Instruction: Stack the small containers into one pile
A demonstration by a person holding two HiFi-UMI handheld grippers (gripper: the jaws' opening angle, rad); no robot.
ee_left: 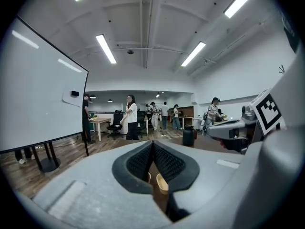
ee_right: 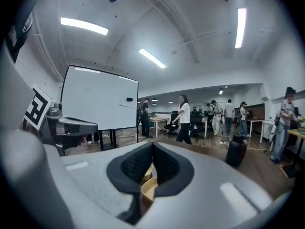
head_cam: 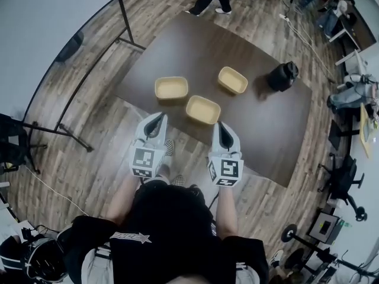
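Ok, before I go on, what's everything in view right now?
containers: three, tan, apart on the table, unstacked
jug: one, black, on the table's right part
table: one, dark brown, ahead of the person
whiteboard: one, white, on a stand left of the table
people: several, room's far side
left gripper: grey, shut, empty, at table's near edge
right gripper: grey, shut, empty, beside the nearest container

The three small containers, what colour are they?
Pale tan containers; the head view shows it best.

Black jug on dark table, whiteboard on stand, ppl in bkgd
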